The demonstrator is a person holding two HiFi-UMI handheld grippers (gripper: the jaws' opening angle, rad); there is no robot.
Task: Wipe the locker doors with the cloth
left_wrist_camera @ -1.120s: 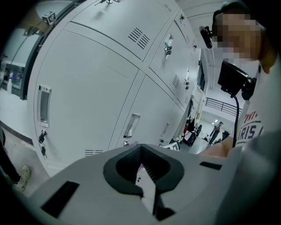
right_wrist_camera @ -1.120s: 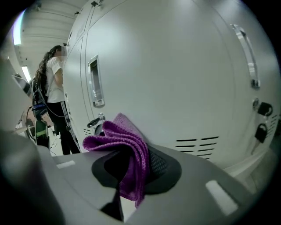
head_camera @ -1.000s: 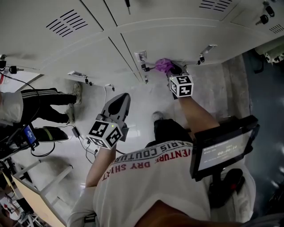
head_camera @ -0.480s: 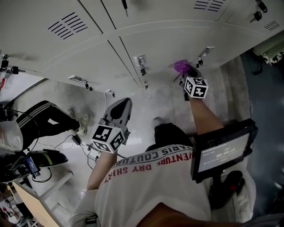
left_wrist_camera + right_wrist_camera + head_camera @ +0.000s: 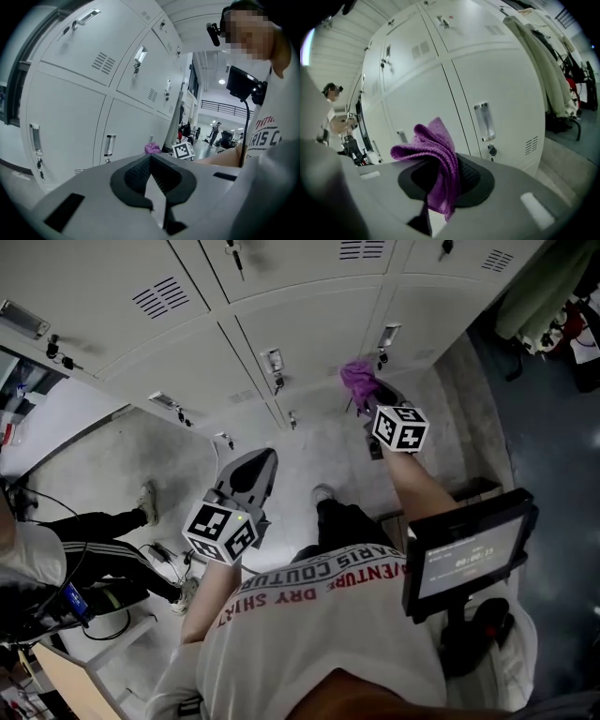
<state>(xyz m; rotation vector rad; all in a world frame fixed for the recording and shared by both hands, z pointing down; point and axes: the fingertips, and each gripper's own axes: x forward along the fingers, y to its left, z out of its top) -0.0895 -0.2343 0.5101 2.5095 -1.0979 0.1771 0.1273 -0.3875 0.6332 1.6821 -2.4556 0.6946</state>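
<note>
A purple cloth [image 5: 357, 379] [image 5: 436, 154] is bunched between the jaws of my right gripper [image 5: 366, 397] [image 5: 440, 178], which is shut on it. It is held close to a lower pale grey locker door [image 5: 319, 334] [image 5: 497, 79], left of that door's handle [image 5: 387, 335] [image 5: 483, 121]. Whether the cloth touches the door I cannot tell. My left gripper [image 5: 265, 456] [image 5: 151, 164] hangs lower and to the left, away from the lockers. Its jaws are shut with nothing between them. From the left gripper view the cloth [image 5: 152, 148] shows small beside the right gripper's marker cube [image 5: 183, 150].
A person in striped trousers [image 5: 112, 545] stands to the left, with cables [image 5: 169, 554] on the floor. A screen on a mount [image 5: 469, 554] sits at my right side. Coats [image 5: 539, 61] hang past the lockers' right end.
My right gripper has swept the cloth rightward along the lower locker door toward its handle. The left gripper has hardly moved. The person at left has shifted further down and left.
</note>
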